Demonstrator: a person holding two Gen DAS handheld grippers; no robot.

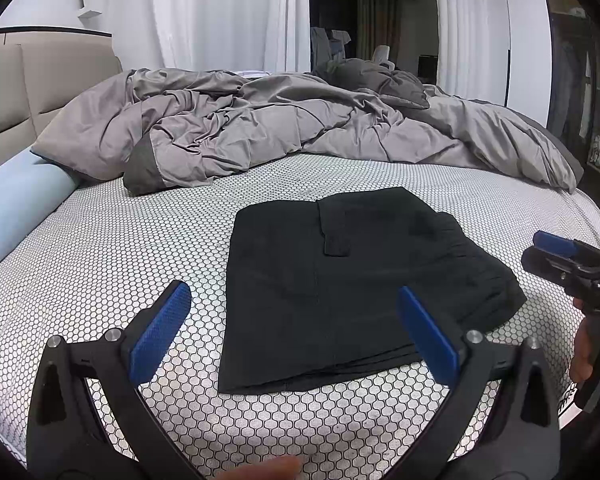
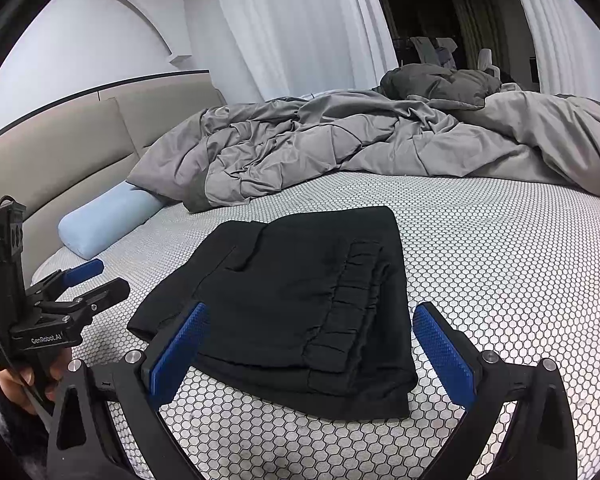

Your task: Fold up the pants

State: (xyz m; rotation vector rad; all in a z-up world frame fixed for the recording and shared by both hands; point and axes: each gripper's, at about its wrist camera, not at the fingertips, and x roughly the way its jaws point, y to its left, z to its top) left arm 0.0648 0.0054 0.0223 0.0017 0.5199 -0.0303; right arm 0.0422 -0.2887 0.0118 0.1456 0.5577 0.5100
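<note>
On the bed, upon a sheet [image 1: 100,264] with a small honeycomb pattern, the black pants [image 1: 340,280] lie folded into a compact, almost square packet. In the right wrist view the pants [image 2: 300,300] show their gathered elastic waistband on the side toward the right, with several layers of cloth stacked at the near edge. A pocket flap is visible on the top layer in the left wrist view.

The left gripper [image 1: 296,332] hovers near the front edge of the packet with its jaws spread wide; nothing is between the blue pads [image 1: 160,328], and they do not touch the cloth. The right gripper [image 2: 312,348] is also spread wide and holds nothing, its pads [image 2: 444,356] standing on either side of the waistband corner but above it (I cannot tell how high). Each gripper appears also in the other camera: the right one at the right border of the left view, the left one at the left border of the right view, with a person's hand on the handle.

Behind the pants a grey duvet [image 1: 280,128] is crumpled across the far part of the bed. A light blue pillow [image 2: 104,220] lies at the left, beside the beige padded headboard [image 2: 60,152]. White curtains [image 1: 212,12] hang in the background.
</note>
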